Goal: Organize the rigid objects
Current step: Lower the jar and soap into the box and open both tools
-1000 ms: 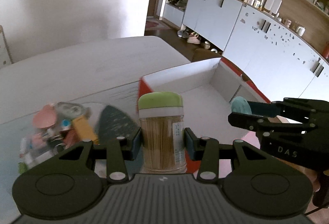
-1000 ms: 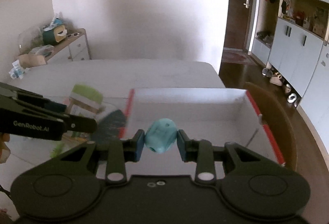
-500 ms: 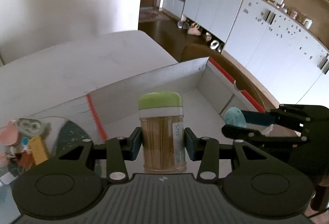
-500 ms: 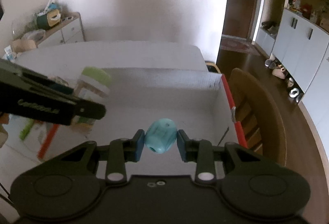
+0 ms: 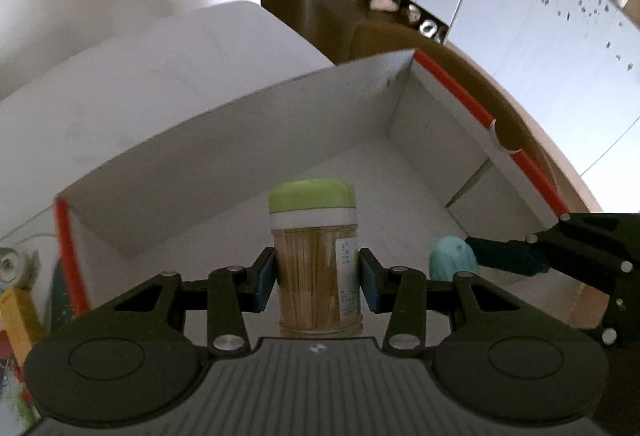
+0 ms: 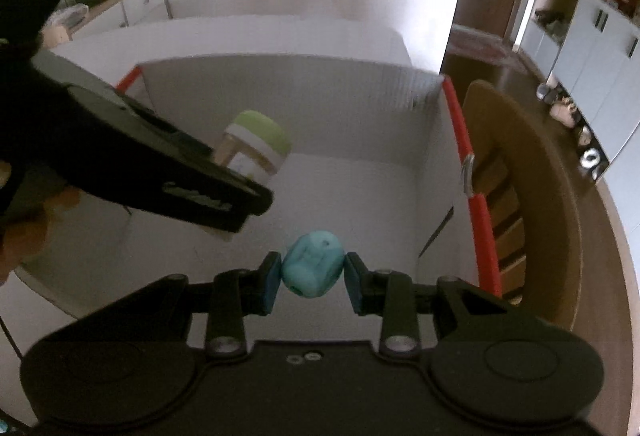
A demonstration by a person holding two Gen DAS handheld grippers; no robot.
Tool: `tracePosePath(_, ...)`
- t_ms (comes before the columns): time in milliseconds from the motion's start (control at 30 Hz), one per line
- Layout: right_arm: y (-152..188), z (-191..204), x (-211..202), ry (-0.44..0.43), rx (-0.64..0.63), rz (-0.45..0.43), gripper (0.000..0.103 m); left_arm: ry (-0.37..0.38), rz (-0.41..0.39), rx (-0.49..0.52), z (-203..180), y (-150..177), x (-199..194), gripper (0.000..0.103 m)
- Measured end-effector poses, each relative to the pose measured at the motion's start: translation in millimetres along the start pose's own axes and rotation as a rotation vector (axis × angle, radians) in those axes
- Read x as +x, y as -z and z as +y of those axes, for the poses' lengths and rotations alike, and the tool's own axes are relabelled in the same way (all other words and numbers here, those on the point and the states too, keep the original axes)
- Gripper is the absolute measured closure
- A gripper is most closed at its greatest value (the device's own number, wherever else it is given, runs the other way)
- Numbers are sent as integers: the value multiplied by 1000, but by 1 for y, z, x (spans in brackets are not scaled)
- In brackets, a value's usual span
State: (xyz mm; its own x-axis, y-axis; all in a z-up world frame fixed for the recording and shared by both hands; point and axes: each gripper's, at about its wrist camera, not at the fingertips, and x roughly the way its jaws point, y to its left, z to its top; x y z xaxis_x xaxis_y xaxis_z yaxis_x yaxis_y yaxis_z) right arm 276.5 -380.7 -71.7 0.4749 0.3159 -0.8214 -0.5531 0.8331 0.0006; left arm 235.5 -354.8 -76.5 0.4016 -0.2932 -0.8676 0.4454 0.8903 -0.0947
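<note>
- The left gripper (image 5: pixel 316 276) is clamped on a toothpick jar (image 5: pixel 316 264) with a green lid, held upright above the floor of the white box (image 5: pixel 224 140).
- The right gripper (image 6: pixel 311 278) is clamped on a small teal sharpener-like piece (image 6: pixel 312 268), also over the box, right of the jar.
- The box floor looks bare; neither item is released yet.
- Small clutter (image 5: pixel 16 300) waits outside the box's left wall, so most sorting seems left.

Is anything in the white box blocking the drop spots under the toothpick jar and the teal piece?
Nothing visible does. The white cardboard box with red edges shows bare floor below the green-lidded toothpick jar and the small teal plastic piece; both sit apart.
</note>
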Motion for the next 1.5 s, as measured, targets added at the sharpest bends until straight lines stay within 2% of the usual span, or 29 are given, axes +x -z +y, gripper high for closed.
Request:
tracePosePath(367,-1,3,17,3,11,110,70,-1,82,37,-15,-5,34,60)
tracePosePath(667,-2,-2,20,-7,20,142,70,-1,138,16,-12,-3,49,60)
tracePosePath(1000,-3,-13,19,-37,23,139,59,-14,164,17,-11,-12,58,60)
tracePosePath(1133,0,-12,11,-53,29,115,53,-19,148,18,-10,-12,51,59)
tracePosePath(1267,4,-11,-1,-59,24,82,48,-21,115,12,-10,-12,38,40)
tracePosePath(1500,7,-14,-21,-72,42,29,44,-21,60,1,-10,-10,12,39)
